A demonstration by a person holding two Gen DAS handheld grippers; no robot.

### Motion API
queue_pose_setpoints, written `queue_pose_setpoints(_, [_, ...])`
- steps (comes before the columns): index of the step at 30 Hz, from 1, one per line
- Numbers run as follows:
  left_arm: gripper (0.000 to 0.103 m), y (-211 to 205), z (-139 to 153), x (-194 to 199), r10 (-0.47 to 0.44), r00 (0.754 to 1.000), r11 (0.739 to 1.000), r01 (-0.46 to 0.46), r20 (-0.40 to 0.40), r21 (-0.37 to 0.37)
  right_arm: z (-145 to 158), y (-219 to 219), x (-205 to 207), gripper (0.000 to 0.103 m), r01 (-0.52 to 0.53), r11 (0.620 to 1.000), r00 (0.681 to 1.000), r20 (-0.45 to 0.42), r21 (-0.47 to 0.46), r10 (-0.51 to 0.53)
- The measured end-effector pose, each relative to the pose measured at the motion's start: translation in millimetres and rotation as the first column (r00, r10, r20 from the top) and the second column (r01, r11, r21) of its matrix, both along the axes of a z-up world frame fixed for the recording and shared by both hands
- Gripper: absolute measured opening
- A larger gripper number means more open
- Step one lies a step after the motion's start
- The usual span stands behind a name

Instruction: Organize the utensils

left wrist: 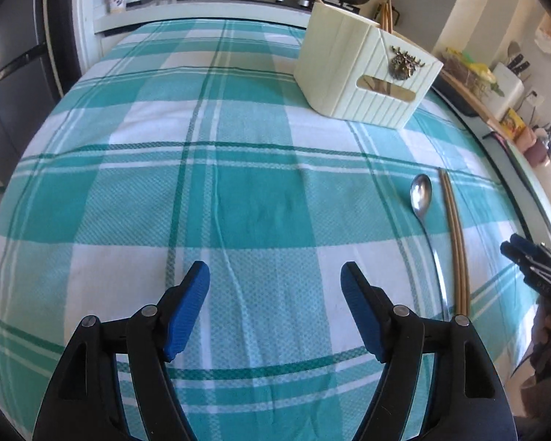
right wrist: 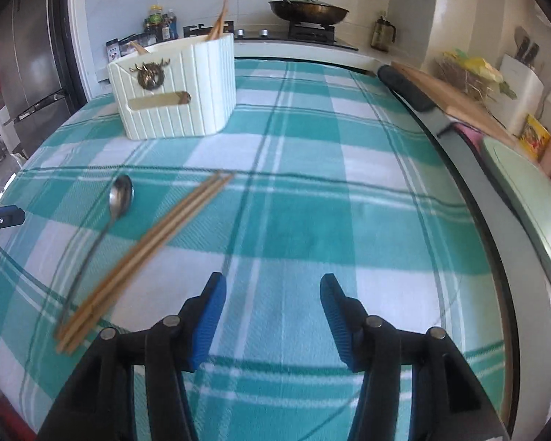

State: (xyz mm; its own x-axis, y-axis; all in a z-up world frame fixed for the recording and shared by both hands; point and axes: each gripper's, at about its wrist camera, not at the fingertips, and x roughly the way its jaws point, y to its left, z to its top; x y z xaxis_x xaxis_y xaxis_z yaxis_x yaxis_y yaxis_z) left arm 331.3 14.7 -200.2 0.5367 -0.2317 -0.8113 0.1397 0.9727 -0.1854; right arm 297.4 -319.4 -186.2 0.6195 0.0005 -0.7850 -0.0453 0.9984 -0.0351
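Note:
A metal spoon (left wrist: 420,193) (right wrist: 119,193) and a bundle of wooden chopsticks (left wrist: 455,242) (right wrist: 147,250) lie side by side on the teal checked tablecloth (left wrist: 238,202) (right wrist: 312,220). A cream ribbed holder (left wrist: 363,73) (right wrist: 176,88) with a brass deer badge stands farther back, with chopsticks (right wrist: 218,22) sticking out of it. My left gripper (left wrist: 275,272) hangs open over bare cloth, left of the spoon. My right gripper (right wrist: 273,281) is open too, over the cloth just right of the chopsticks' near ends. Neither has anything between its fingers.
Behind the table is a counter with a stove, a lidded pan (right wrist: 308,9) and sauce bottles (right wrist: 159,24). A steel fridge (right wrist: 25,73) stands at the left. Along the table's right edge run a wooden board (right wrist: 455,95), a knife block (right wrist: 521,73) and a pale green lid.

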Motion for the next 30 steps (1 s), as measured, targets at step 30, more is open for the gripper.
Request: queue_pose_setpoints(30, [0.102, -35, -20, -1, -0.030, 0.998, 0.984, 0.019, 0.058, 0.178, -28, -15, -9, 0.055, 0.092, 0.996, 0.996, 0.018, 0.020, -0.093])
